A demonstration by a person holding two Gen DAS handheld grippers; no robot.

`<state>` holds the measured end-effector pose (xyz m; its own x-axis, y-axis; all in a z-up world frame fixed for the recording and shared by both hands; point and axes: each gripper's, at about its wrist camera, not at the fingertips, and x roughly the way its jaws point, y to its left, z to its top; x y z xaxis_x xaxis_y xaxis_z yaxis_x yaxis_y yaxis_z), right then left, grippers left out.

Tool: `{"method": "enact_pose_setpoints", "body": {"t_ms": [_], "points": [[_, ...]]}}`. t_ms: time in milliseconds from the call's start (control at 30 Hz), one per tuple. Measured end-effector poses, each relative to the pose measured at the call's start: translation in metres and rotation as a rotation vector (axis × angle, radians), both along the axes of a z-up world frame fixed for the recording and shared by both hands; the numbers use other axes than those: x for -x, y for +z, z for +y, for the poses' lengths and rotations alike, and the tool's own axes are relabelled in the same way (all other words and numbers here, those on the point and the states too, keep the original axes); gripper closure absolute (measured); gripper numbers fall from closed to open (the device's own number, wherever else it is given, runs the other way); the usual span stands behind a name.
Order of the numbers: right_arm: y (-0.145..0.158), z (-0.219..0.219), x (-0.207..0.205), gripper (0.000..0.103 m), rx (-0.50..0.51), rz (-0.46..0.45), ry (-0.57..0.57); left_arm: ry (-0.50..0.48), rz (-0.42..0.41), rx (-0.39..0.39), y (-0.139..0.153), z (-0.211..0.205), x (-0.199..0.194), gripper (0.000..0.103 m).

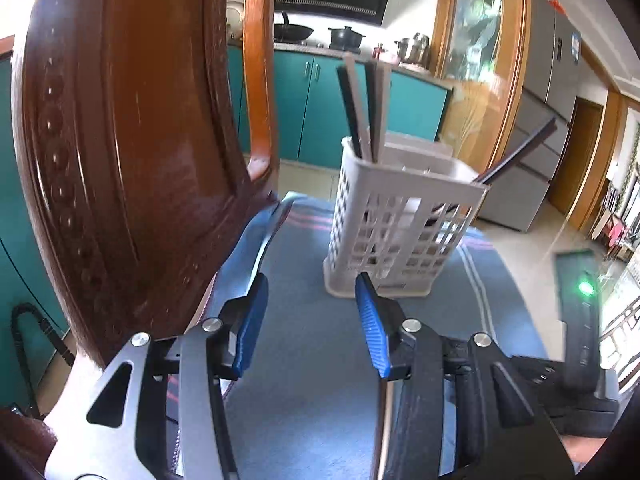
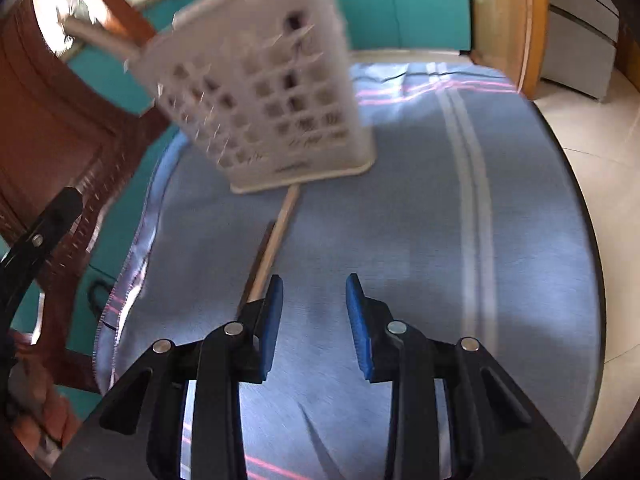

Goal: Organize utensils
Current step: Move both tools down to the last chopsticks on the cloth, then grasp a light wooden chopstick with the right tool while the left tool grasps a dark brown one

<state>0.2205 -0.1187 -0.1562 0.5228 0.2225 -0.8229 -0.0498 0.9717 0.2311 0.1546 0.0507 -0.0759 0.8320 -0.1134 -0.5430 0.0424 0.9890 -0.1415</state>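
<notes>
Your left gripper (image 1: 312,320) has its jaws apart with nothing between them, hovering over the blue cloth (image 1: 304,400) just short of the basket (image 1: 400,216). Your right gripper (image 2: 314,320) is parted too, a narrower gap, and empty, pointing down at the cloth (image 2: 400,240).

The basket is a pale, perforated plastic holder standing upright on the cloth near its far edge. In its back left corner you have a bunch of chopsticks (image 1: 366,108), dark and light ones together, standing almost upright and rising well above the rim. One more dark chopstick (image 1: 520,148) leans out over the right side of the rim.

In the right wrist view, blurred, two chopsticks (image 2: 276,240) lie loose on the cloth, one pale and one dark, running from the basket's (image 2: 260,92) foot towards your right gripper's left finger (image 2: 272,320). Whether the finger touches them, you cannot tell.

A wooden chair (image 1: 132,140) stands close by on the left.
</notes>
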Motion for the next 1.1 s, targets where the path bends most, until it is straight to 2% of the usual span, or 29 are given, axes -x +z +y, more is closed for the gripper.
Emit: {"method": "enact_pose_setpoints", "body": {"t_ms": [100, 200, 333, 367, 433, 467, 567, 700, 833, 1000, 1033, 1100], "points": [[-0.009, 0.024, -0.013, 0.070, 0.062, 0.038, 0.028, 0.002, 0.009, -0.011, -0.003, 0.003, 0.000, 0.056], [-0.013, 0.043, -0.015, 0.059, 0.137, 0.027, 0.044, 0.006, 0.009, -0.007, -0.003, 0.005, 0.000, 0.054], [-0.015, 0.060, -0.013, 0.059, 0.227, 0.011, 0.053, 0.011, 0.015, -0.001, -0.003, 0.008, 0.002, 0.054], [-0.015, 0.061, -0.012, 0.062, 0.237, 0.007, 0.052, 0.012, 0.017, -0.001, -0.003, 0.009, 0.002, 0.054], [-0.014, 0.059, -0.008, 0.078, 0.242, 0.004, 0.040, 0.011, 0.021, -0.001, -0.004, 0.010, 0.003, 0.054], [-0.014, 0.056, -0.006, 0.084, 0.231, 0.008, 0.032, 0.009, 0.023, 0.000, -0.004, 0.010, 0.002, 0.054], [-0.012, 0.040, 0.002, 0.090, 0.160, 0.028, -0.002, 0.006, 0.029, 0.001, -0.004, 0.009, 0.003, 0.054], [-0.008, 0.013, 0.020, 0.090, 0.022, 0.034, -0.055, 0.001, 0.038, 0.000, -0.005, 0.006, 0.001, 0.054], [0.007, -0.014, 0.040, 0.090, -0.113, -0.005, -0.088, -0.007, 0.054, 0.002, -0.008, 0.004, 0.000, 0.052], [0.018, -0.031, 0.050, 0.090, -0.285, -0.030, -0.066, -0.028, 0.077, 0.006, -0.013, 0.000, -0.002, 0.048], [0.018, -0.030, 0.051, 0.090, -0.293, -0.029, -0.055, -0.034, 0.086, 0.011, -0.014, -0.001, -0.003, 0.047], [0.015, -0.029, 0.053, 0.089, -0.240, -0.031, -0.057, -0.040, 0.100, 0.015, -0.017, -0.003, -0.004, 0.047]]}}
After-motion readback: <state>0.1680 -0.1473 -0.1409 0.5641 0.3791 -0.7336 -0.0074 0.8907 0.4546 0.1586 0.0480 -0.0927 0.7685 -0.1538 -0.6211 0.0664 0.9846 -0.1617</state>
